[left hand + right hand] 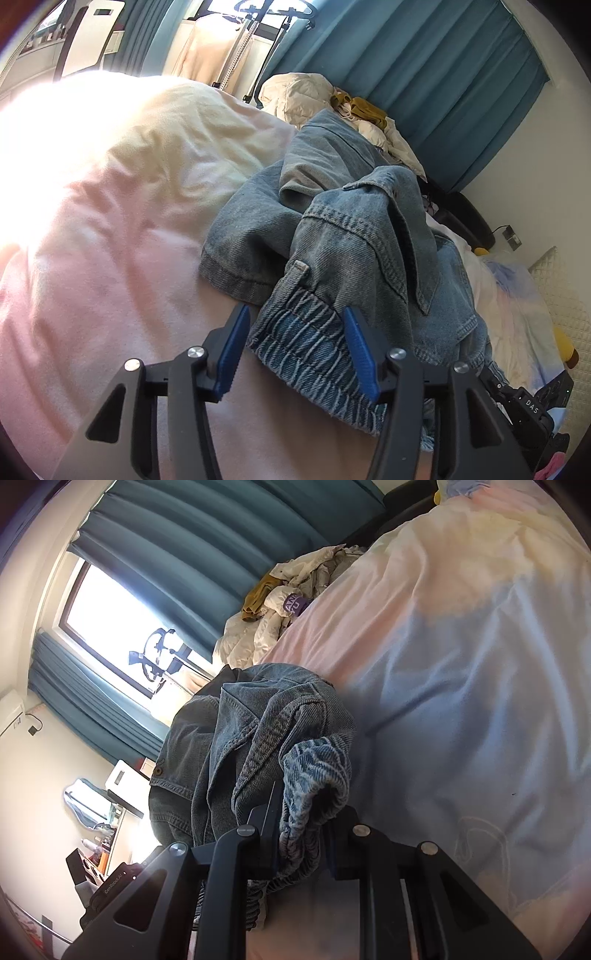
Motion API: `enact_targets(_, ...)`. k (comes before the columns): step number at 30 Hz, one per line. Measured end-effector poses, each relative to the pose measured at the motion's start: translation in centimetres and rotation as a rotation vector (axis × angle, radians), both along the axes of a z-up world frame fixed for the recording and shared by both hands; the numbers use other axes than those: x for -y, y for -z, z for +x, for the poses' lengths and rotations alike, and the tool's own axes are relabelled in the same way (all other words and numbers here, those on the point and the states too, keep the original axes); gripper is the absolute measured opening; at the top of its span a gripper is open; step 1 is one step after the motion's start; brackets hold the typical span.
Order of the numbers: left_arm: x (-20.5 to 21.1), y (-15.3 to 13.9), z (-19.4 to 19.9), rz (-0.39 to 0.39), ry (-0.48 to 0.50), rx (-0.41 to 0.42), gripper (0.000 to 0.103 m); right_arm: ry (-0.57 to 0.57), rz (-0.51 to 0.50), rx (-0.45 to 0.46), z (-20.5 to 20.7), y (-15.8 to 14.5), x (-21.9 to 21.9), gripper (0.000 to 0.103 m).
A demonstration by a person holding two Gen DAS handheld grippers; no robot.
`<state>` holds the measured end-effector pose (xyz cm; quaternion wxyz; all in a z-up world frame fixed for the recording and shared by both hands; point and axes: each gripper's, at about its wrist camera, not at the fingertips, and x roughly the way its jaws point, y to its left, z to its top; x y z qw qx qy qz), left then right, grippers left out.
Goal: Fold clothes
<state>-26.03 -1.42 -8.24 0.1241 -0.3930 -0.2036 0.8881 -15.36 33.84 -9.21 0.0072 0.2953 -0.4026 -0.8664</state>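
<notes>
A blue denim jacket (pixel 332 229) lies crumpled on the pink bedcover (pixel 110 240). In the left wrist view its ribbed elastic hem (pixel 306 343) sits between the blue pads (pixel 232 350) of my left gripper (pixel 295 310). Those jaws stand apart, and the left pad is clear of the cloth. In the right wrist view my right gripper (pixel 303 812) is shut on a bunched part of the same ribbed hem (pixel 317 771). The rest of the jacket (pixel 207 738) heaps up behind it. My right gripper's body shows at the lower right of the left wrist view (pixel 524 402).
A pile of cream clothes (pixel 303 96) with a mustard piece (pixel 365 107) lies at the bed's far side, below teal curtains (pixel 424 74). A clothes rack (pixel 258 22) stands by the bright window. A quilted pillow (pixel 565 295) and a yellow toy (pixel 565 347) are at the right.
</notes>
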Motion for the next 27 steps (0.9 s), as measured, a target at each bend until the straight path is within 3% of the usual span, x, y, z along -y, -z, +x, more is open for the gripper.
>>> enact_targets(7, -2.0, -0.2, 0.4, -0.111, 0.044, -0.022, 0.056, 0.005, 0.007, 0.017, 0.0, 0.4, 0.0, 0.018)
enact_targets(18, -0.4, 1.2, -0.3, 0.024, 0.028, 0.021, 0.059, -0.003, 0.098, 0.028, 0.0, -1.0, 0.7, 0.017)
enact_targets(23, -1.1, 0.7, 0.4, -0.007, 0.045, -0.004, 0.050, -0.012, 0.165, 0.019, 0.0, -2.1, 1.4, 0.017)
enact_targets(27, -2.0, 0.3, 1.0, -0.065, 0.059, -0.032, 0.036, -0.023, 0.222, -0.001, 0.0, -3.3, 2.2, 0.017)
